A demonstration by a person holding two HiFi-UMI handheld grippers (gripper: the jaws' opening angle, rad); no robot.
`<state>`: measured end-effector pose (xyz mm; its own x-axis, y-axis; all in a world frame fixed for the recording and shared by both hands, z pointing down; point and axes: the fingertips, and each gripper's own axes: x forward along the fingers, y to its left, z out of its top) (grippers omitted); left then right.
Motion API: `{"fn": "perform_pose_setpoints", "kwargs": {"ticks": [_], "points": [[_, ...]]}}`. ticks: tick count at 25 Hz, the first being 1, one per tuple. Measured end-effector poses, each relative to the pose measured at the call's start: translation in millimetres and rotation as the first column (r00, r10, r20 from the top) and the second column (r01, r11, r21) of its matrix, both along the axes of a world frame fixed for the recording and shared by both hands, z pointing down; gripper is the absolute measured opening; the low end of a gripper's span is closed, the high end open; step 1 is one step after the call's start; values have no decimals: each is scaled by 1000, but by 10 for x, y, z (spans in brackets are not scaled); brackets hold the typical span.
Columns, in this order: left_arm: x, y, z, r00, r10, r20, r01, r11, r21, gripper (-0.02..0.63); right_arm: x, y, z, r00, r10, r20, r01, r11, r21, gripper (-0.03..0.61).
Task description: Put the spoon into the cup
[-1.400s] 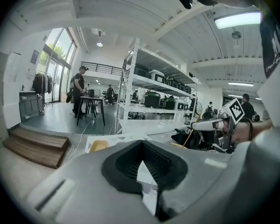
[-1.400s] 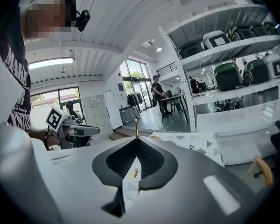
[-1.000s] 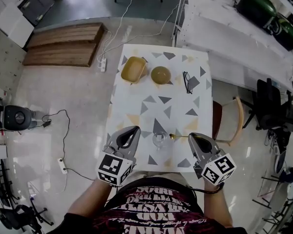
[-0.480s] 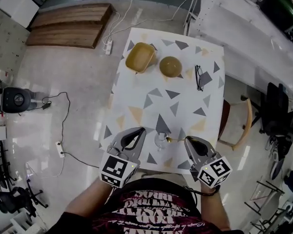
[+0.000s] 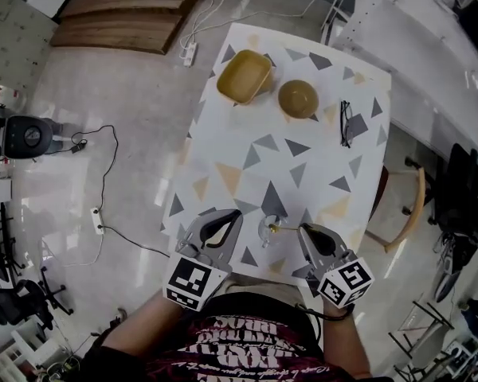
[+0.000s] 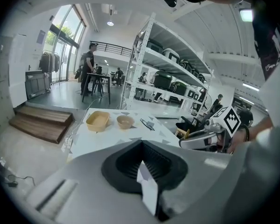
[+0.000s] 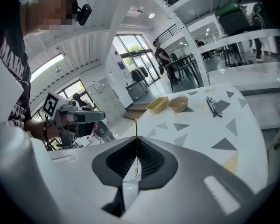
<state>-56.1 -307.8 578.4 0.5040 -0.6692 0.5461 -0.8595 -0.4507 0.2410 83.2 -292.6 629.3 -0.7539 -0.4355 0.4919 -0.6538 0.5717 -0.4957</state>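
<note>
A: How do the tongs stand?

B: The right gripper has its jaws pressed onto the thin gold handle of the spoon, which runs straight out from between them. The left gripper is pressed together with nothing in it, and hovers over the table's near left corner.

A: And where is the spoon against the cup?

B: Its far end reaches the rim of the clear cup, which stands upright near the table's front edge, between the two grippers. I cannot tell whether the bowl end is already inside the glass. I judge it is held by the tail of the handle so that the bowl end can go in first, with the jaws kept away from the glass.

A: What of the rest?

B: The table is white with grey and yellow triangles. At its far end a yellow tray and a round bowl sit side by side, with a pair of glasses to their right, all well apart from the cup. A chair stands at the table's right. A wooden pallet and a cable lie on the pale floor to the left. Shelving racks line the hall.
</note>
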Motion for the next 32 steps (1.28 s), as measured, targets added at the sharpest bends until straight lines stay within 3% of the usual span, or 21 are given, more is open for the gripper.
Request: {"fn": "perform_pose_setpoints", "kwargs": {"ticks": [9,22,26,32], "points": [[-41,41,193,1000,-25,12,25,999,-31,5,-36,60,302,999,3,-45,-4,1000,-23,34],[-176,245,-300,1000,-27,11,27,998,53,5,-86,183,446,986,-15,-166,16,1000,3,44],[-226,342,-476,1000,-17,12,16,996,92,5,-145,272,384,987,-27,-160,26,1000,-9,173],[-203,469,-754,1000,15,-13,-13,989,147,5,-28,376,181,972,21,-234,-6,998,65,196]]}}
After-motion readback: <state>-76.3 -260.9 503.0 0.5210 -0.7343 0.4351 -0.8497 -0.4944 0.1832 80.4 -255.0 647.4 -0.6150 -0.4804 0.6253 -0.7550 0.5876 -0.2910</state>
